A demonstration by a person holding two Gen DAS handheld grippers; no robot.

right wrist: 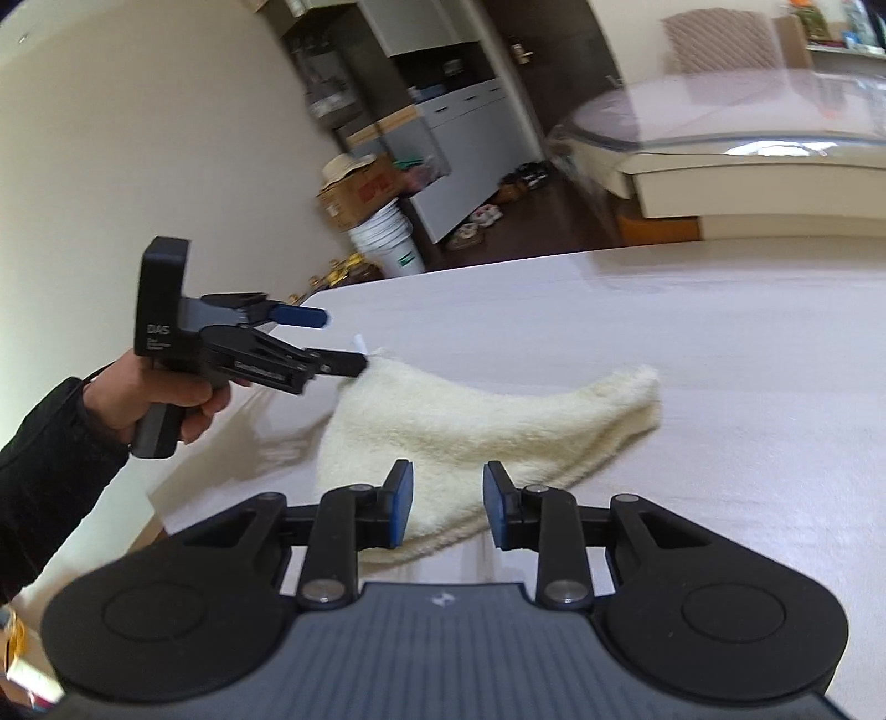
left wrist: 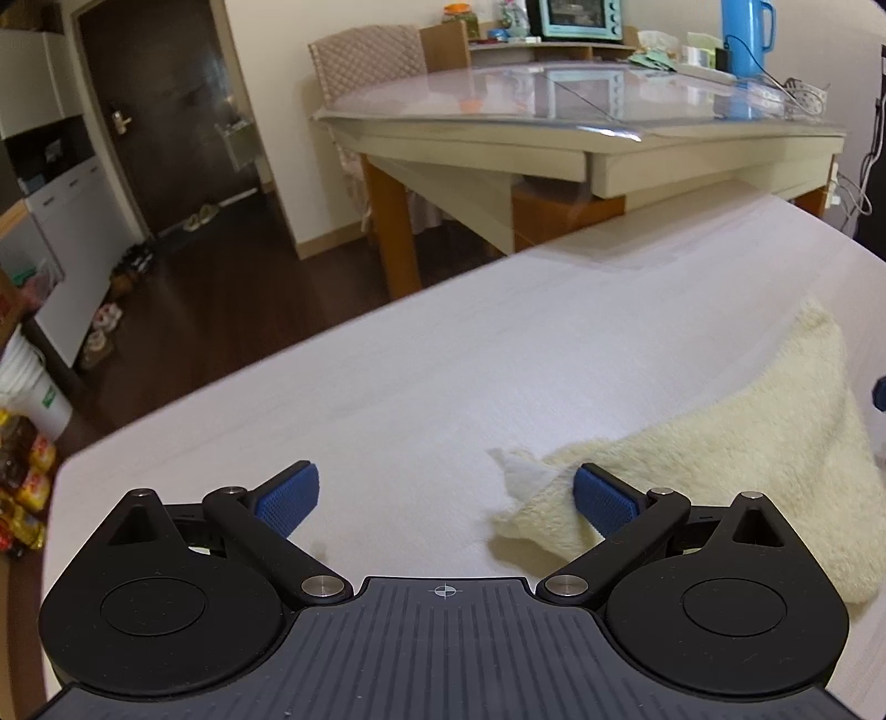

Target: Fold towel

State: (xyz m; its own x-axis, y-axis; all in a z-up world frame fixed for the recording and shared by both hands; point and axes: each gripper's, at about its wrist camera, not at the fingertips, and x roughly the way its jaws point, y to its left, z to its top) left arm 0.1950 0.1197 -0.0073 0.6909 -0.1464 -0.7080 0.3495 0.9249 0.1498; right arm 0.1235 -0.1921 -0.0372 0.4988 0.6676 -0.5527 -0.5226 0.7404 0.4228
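Two blue-padded fingers of the left gripper [left wrist: 447, 498] stand spread wide in the left wrist view, held low over the white table [left wrist: 387, 387] with nothing between them. Its right finger [left wrist: 603, 498] sits over the near corner of the cream towel [left wrist: 720, 459], though contact cannot be told from here. That towel lies bunched on the right part of the table, its long axis running from this corner away to the upper right, where it narrows to a point. A dining table [left wrist: 581, 127] with a blue jug [left wrist: 745, 36] stands behind.

From the right wrist view, the right gripper [right wrist: 447, 509] hovers over the towel's [right wrist: 470, 421] near edge, jaws parted moderately and empty. Here the towel stretches left to right across the table [right wrist: 720, 360], one end raised toward the left gripper [right wrist: 338, 343]. A hand [right wrist: 149, 399] in a dark sleeve grips that tool's handle, fingers of the tool aimed rightward, the lower one [right wrist: 343, 365] meeting the towel's corner.
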